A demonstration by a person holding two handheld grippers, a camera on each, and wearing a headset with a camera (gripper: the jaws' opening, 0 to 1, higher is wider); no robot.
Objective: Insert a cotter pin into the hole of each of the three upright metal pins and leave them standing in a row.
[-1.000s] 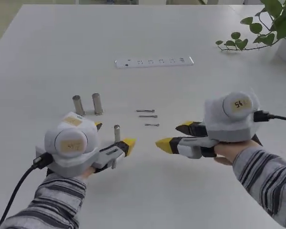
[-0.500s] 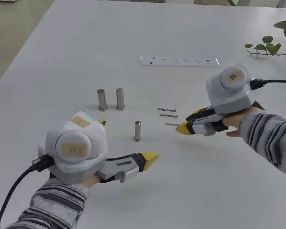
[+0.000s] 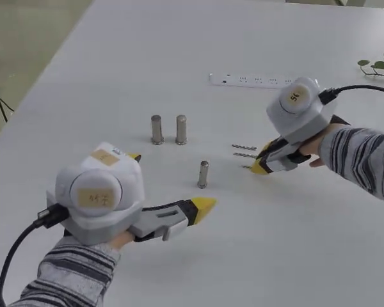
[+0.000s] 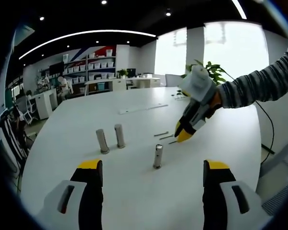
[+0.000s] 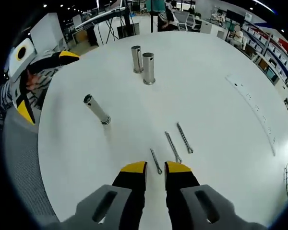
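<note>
Fingers (image 5: 134,168) of right gripper (image 5: 156,170) are hovering narrowly apart at nearest cotter pin (image 5: 155,160) | left gripper (image 4: 149,168) is gaping, empty | I am judging pin light, thin, slippery: gripping mid-shank.

White counter (image 3: 115,64). Silver-grey metal pins (image 3: 203,174); the cotter pins (image 3: 243,151) beside them are silver too. The left gripper (image 3: 169,180) and right gripper (image 3: 259,167) are pale grey, yellow-tipped. Grey sleeve (image 3: 365,157), dark stripes.

Three cotter pins (image 3: 244,155) lie right of three metal pins (image 3: 181,129).
</note>
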